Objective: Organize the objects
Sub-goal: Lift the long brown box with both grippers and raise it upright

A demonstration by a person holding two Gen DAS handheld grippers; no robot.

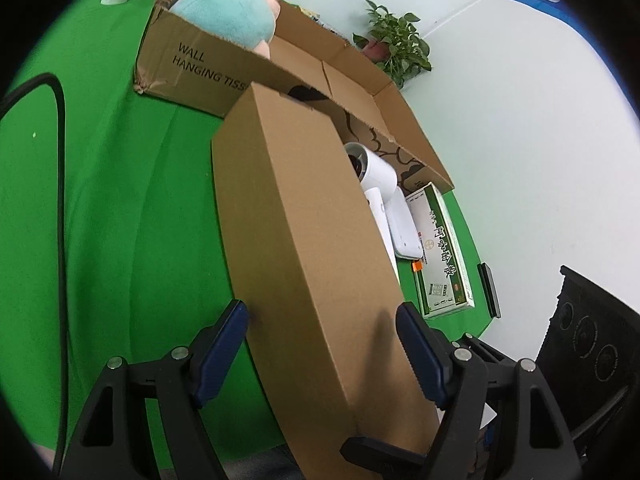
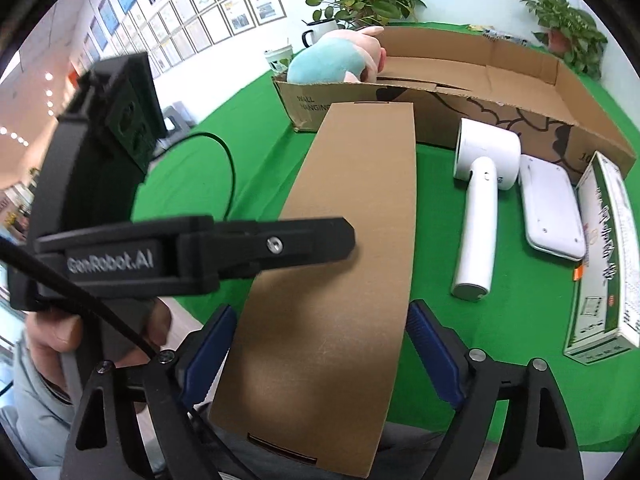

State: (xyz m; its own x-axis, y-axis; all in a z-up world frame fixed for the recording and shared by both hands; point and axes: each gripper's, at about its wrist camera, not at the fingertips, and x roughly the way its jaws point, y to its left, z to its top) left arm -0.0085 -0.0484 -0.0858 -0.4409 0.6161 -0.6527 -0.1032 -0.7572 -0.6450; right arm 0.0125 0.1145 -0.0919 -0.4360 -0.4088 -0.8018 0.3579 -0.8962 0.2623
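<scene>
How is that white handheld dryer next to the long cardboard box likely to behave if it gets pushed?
The white handheld dryer lies on its side, and its round barrel may let it roll or pivot. Its smooth plastic shell looks hard and could slip in the jaws. The green tablecloth probably adds drag.

Bright, even indoor light; soft shadows, strong fisheye warping, dark vignetted corners.
</scene>
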